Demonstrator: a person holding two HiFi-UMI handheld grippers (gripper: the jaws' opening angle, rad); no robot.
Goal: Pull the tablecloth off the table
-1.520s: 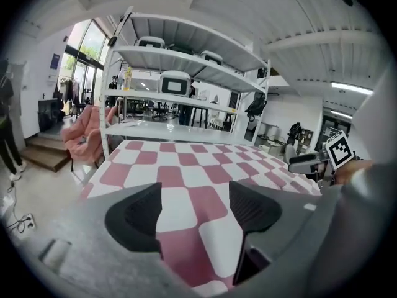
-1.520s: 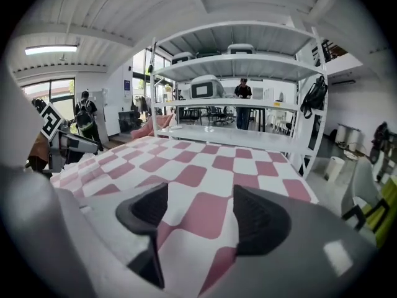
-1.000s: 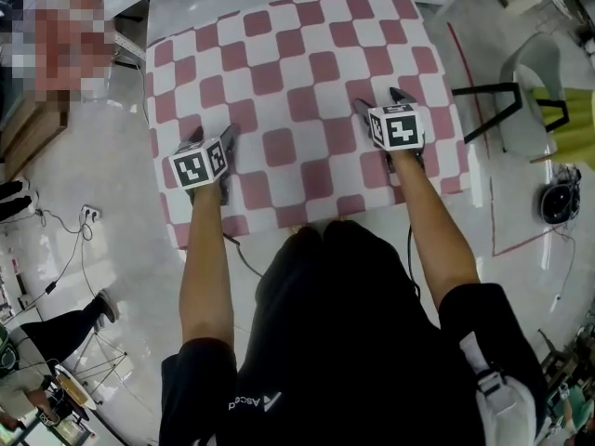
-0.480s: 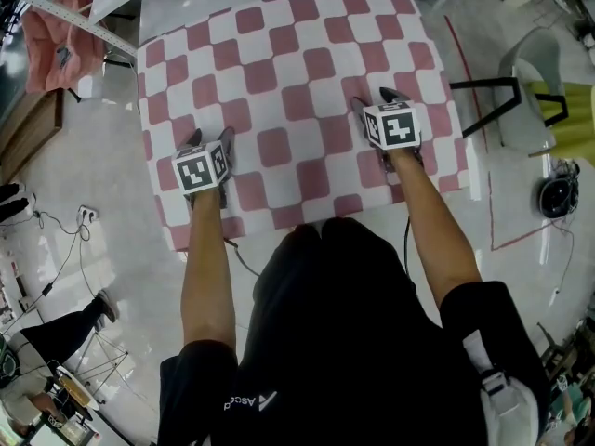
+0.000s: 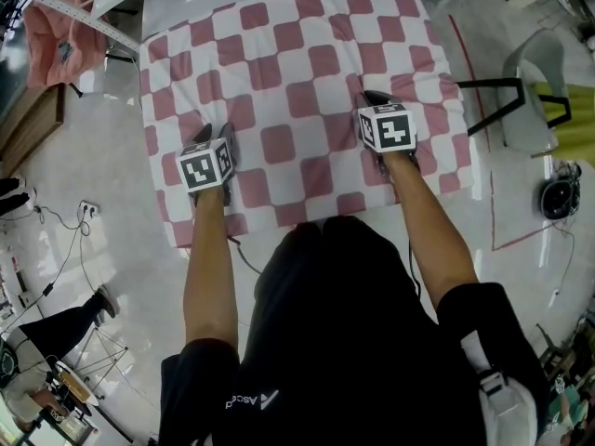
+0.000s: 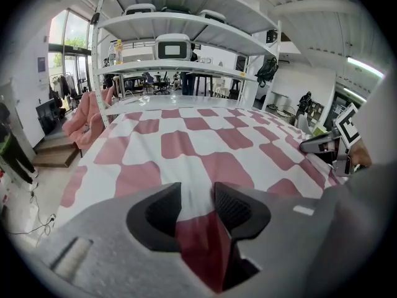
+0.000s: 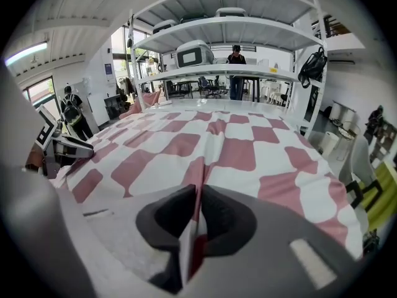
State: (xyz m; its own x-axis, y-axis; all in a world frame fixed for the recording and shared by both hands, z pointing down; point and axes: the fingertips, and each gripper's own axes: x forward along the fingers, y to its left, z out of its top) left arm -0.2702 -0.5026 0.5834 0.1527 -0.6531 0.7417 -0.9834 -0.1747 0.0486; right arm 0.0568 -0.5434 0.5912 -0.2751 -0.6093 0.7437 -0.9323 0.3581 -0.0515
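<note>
Head view: a red-and-white checked cloth point(image 5: 297, 72) covers the tabletop point(image 5: 200, 6) and drapes over its near edge, in front of the person. The left gripper point(image 5: 214, 139) and right gripper point(image 5: 374, 102) both sit on the cloth close to that edge, well apart, 1 toward each side.

Left gripper view: the jaws stand about halfway apart and are closing. A raised fold of cloth is bunched between them and touches both pads point(image 6: 162, 213). Past the jaws the cloth lies flat, running toward metal shelves point(image 6: 180, 42).

Right gripper view: the jaws are almost together and closing, with a thin upright ridge of cloth pinched between them. A crease runs from the jaws away across the checks. The left gripper shows at the cloth's far left edge.
</note>
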